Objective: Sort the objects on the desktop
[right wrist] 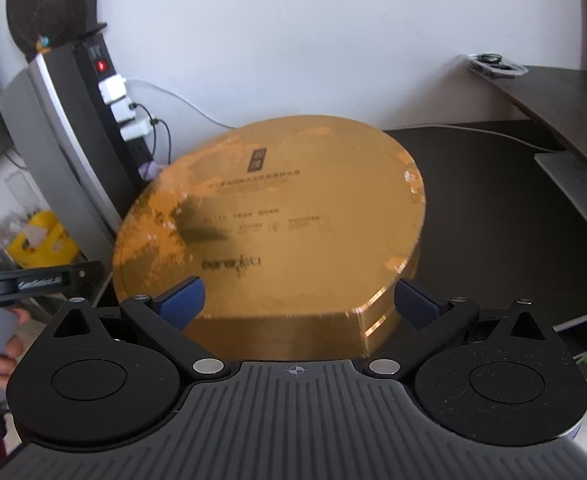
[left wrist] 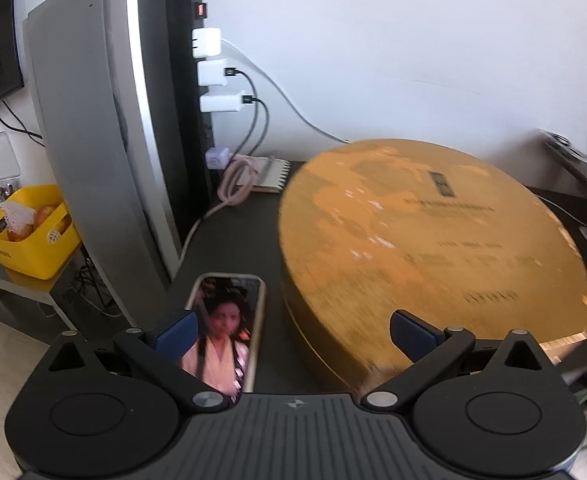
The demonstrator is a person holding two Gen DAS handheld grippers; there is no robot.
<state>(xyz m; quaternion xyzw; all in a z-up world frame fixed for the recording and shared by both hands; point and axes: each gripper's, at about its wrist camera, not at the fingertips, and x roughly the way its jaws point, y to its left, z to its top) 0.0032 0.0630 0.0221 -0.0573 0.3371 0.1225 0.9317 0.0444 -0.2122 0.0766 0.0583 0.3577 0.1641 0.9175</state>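
A big round gold tin (left wrist: 433,240) with dark print on its lid lies on the dark desk (left wrist: 245,240). A phone (left wrist: 229,328) with a lit screen lies just left of it, near the desk's front edge. My left gripper (left wrist: 293,332) is open above both; its left fingertip (left wrist: 175,330) overlaps the phone's left edge and its right one hovers over the tin's near rim. In the right wrist view the tin (right wrist: 269,216) fills the middle. My right gripper (right wrist: 299,300) stands open at the tin's near edge, one blue pad (right wrist: 183,300) on each side, not pressing.
A grey monitor back (left wrist: 93,140) and a power strip with white chargers (left wrist: 209,72) stand at the left. A coiled pink cable (left wrist: 237,184) and a small notebook (left wrist: 273,176) lie behind the phone. A yellow basket (left wrist: 29,232) sits lower left. A raised shelf (right wrist: 553,96) runs along the right.
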